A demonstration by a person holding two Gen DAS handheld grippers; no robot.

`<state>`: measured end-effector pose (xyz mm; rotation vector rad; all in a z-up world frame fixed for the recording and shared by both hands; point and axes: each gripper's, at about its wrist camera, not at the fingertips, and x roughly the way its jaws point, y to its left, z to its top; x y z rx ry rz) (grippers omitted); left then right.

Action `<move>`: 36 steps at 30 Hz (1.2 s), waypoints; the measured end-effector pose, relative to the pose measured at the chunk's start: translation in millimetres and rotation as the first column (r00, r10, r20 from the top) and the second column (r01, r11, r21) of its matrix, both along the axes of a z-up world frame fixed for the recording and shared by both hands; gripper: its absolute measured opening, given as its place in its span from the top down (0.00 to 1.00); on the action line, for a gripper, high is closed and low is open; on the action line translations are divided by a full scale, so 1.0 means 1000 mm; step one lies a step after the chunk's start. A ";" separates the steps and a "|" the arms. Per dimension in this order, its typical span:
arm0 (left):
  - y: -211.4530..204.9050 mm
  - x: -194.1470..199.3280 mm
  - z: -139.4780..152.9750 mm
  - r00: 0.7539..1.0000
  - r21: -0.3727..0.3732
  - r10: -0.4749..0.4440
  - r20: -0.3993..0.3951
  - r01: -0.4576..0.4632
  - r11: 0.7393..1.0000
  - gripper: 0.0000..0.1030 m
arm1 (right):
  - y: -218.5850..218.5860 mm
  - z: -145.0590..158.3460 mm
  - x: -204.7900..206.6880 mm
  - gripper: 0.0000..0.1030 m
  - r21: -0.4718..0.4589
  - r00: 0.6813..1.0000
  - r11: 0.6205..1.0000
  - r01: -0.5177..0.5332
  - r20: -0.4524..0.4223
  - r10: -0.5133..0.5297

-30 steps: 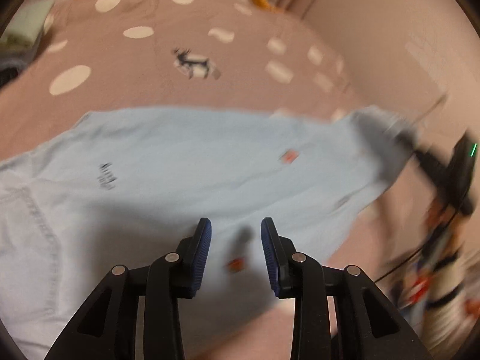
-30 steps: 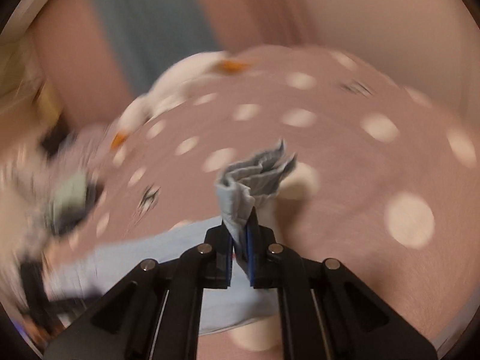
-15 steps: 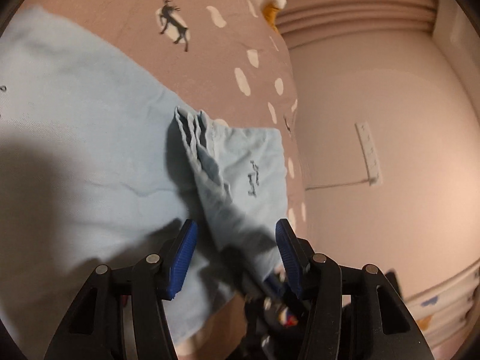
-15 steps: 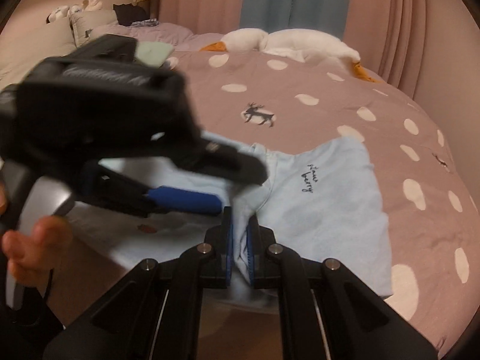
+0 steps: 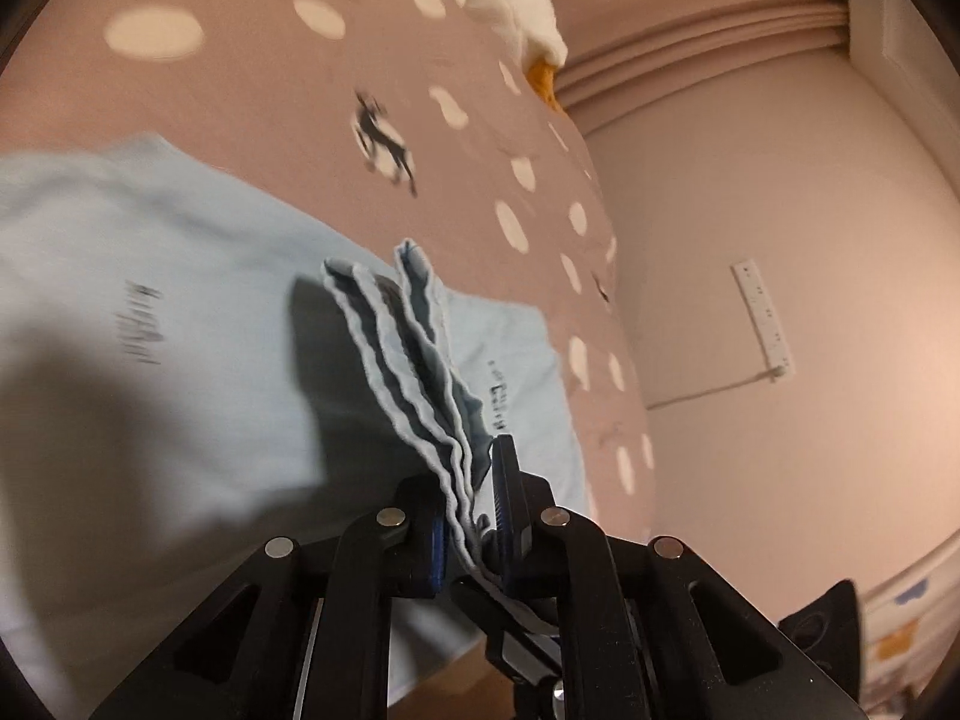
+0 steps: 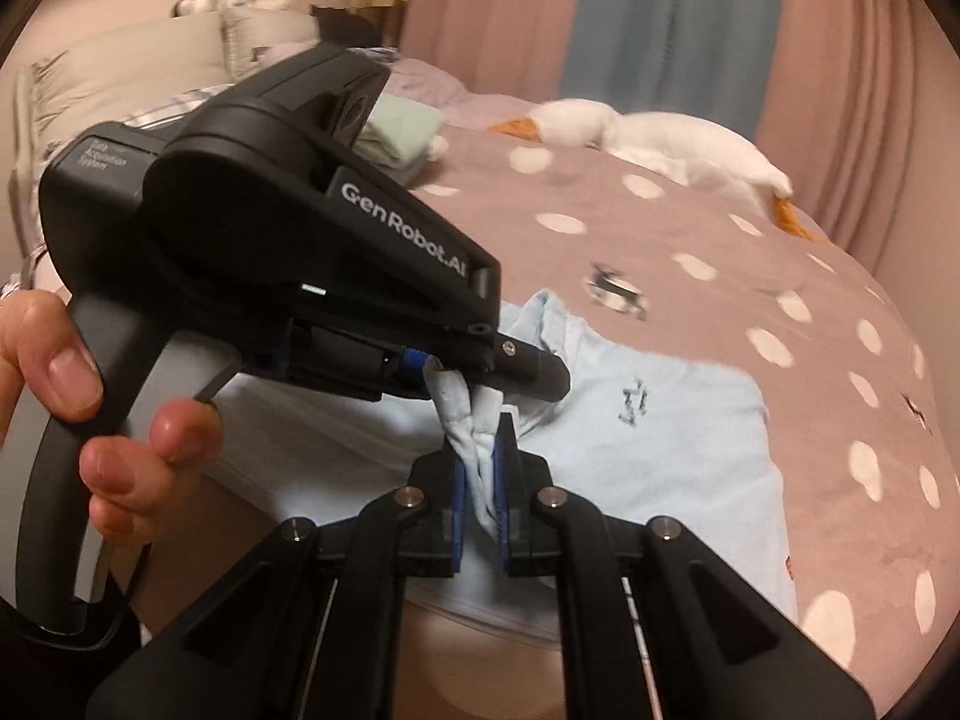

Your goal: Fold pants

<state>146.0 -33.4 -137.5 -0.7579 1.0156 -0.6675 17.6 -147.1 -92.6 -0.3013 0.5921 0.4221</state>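
Your left gripper (image 5: 471, 516) is clamped on a bunched stack of hem layers of the pants (image 5: 180, 360), and the layers fan up and away from the jaws toward the far side of the bed (image 5: 300, 120). Right beside it, your right gripper (image 6: 480, 480) is pinched on the same bundle, so both sit together at the near edge, neither one nearer. The rest of the pants lies flat on the bed, running out ahead and to the right. I'd guess the fold goes forward, away from you, across that long stretch.
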 end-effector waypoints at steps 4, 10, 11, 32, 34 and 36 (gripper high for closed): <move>0.022 -0.009 -0.004 0.998 0.120 0.066 0.005 -0.066 0.991 0.91 | 0.027 -0.012 -0.003 0.78 0.000 0.996 0.997 -0.076 -0.050 0.076; 0.051 -0.012 -0.019 0.989 0.242 0.143 -0.048 -0.127 0.962 0.91 | 0.030 -0.025 0.000 0.65 0.060 0.976 0.994 -0.092 -0.191 0.102; 0.052 -0.013 -0.016 0.989 0.258 0.147 -0.030 -0.135 0.957 0.91 | 0.022 -0.018 0.001 0.64 0.095 0.974 0.992 -0.087 -0.201 0.105; 0.006 -0.046 -0.016 0.994 0.445 -0.065 0.084 0.021 0.895 0.91 | -0.034 -0.003 0.058 0.89 0.097 0.957 0.993 0.067 -0.287 -0.037; 0.007 -0.045 -0.015 0.995 0.445 -0.061 0.082 0.019 0.895 0.91 | -0.017 -0.007 0.074 0.89 0.092 0.951 0.996 0.020 -0.308 0.009; 0.007 -0.045 -0.014 0.996 0.443 -0.056 0.074 0.018 0.896 0.91 | -0.001 -0.020 0.089 0.88 0.091 0.934 0.996 -0.022 -0.355 0.053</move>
